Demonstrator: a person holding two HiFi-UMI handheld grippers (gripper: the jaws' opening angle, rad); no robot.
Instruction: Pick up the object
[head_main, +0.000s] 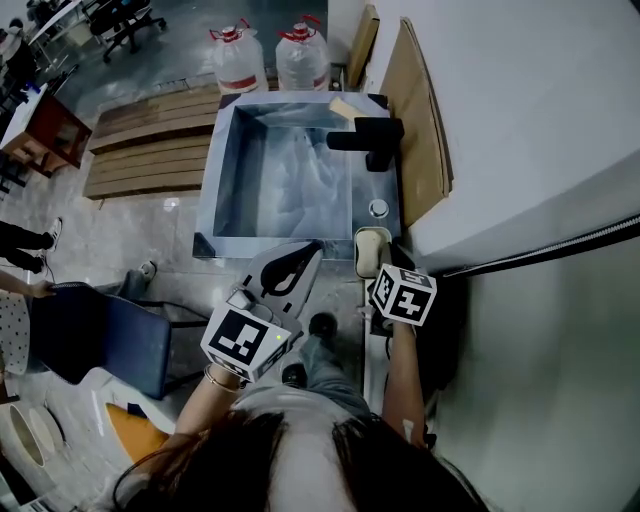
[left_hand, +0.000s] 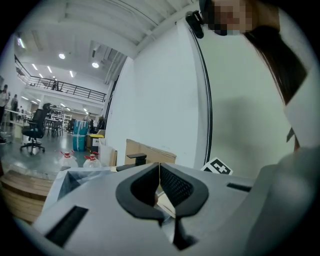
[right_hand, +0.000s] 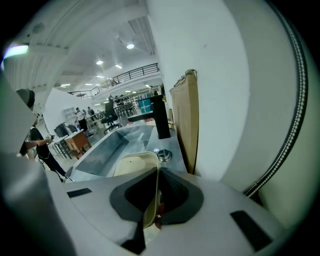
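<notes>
We see the right gripper with its jaws pinched on the near rim of the cream tray, whose long axis points toward the faucet. The left gripper has its jaws together, empty.

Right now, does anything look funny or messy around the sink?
Nothing is spilled or broken. One odd thing: cardboard sheets lean against the wall beside the sink, behind the black tap. The beige dish sits on the sink's ledge, its rim pinched by the right gripper.
</notes>
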